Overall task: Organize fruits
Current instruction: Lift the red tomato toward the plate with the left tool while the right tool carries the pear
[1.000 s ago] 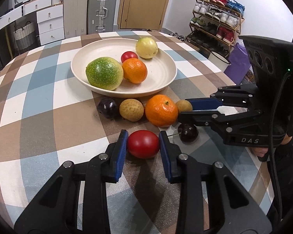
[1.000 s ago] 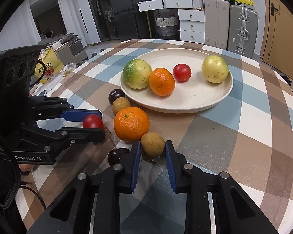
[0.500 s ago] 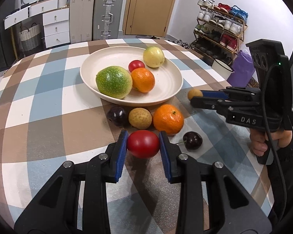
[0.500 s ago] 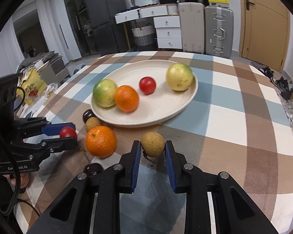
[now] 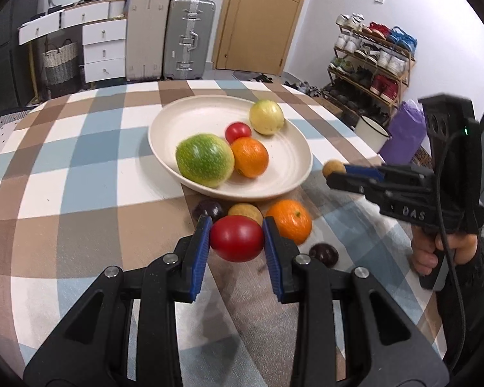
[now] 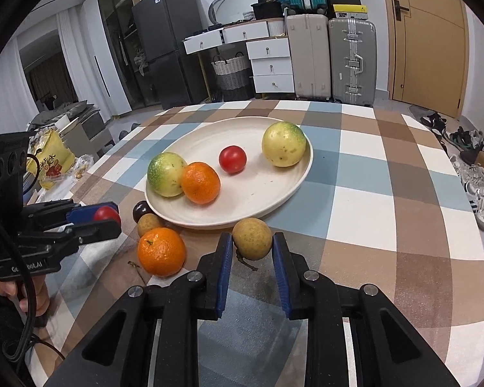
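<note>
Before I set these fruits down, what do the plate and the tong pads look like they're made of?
Plate: probably glazed ceramic or melamine; cream, smooth, faint concentric ridges, soft sheen. I can't tell which.
Pads on the left tongs: likely ribbed blue rubber or soft plastic, matte, on black plastic fingers. They clamp the red tomato.

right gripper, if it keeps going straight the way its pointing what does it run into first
Most likely the near rim of the cream plate, just beyond the brown longan that the right gripper holds. Depth is unclear: if the gripper rides above the rim, it may pass over onto the plate's bare middle.
</note>
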### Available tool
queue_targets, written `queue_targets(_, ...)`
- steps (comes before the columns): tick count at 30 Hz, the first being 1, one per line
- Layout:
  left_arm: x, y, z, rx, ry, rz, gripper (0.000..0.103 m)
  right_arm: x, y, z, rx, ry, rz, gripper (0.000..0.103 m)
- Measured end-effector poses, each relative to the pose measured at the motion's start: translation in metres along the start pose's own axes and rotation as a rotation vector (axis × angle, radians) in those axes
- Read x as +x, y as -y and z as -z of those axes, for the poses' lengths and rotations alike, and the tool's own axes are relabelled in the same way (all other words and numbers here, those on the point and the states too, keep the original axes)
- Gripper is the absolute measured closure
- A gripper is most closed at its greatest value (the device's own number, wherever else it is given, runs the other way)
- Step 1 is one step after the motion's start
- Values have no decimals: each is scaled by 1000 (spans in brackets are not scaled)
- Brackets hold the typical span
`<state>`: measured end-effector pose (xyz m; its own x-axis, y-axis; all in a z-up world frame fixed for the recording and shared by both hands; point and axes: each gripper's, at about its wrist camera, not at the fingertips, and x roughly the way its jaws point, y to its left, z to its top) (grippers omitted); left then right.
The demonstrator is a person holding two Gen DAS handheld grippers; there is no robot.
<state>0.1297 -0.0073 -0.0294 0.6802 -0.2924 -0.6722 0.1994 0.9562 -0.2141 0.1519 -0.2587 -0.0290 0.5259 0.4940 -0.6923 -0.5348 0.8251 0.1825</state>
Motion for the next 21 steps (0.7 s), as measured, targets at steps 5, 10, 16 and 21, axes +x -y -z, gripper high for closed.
queue_targets(5,-5,-2,-12,-5,27,-28,74,-1,1,-2,13,14,-10,78)
queue_targets(10,-11,-6,-25,-17,51,-48,74,-6,-2,-12,14,30,-5,78)
queue_targets(16,-13,-8,-44,-22,83,-58,74,-11,-1,-27,10,49,8,78)
queue_targets(21,-7,-8,-61,-17,101,-70,74,-10,4,-39,46,71,5,78)
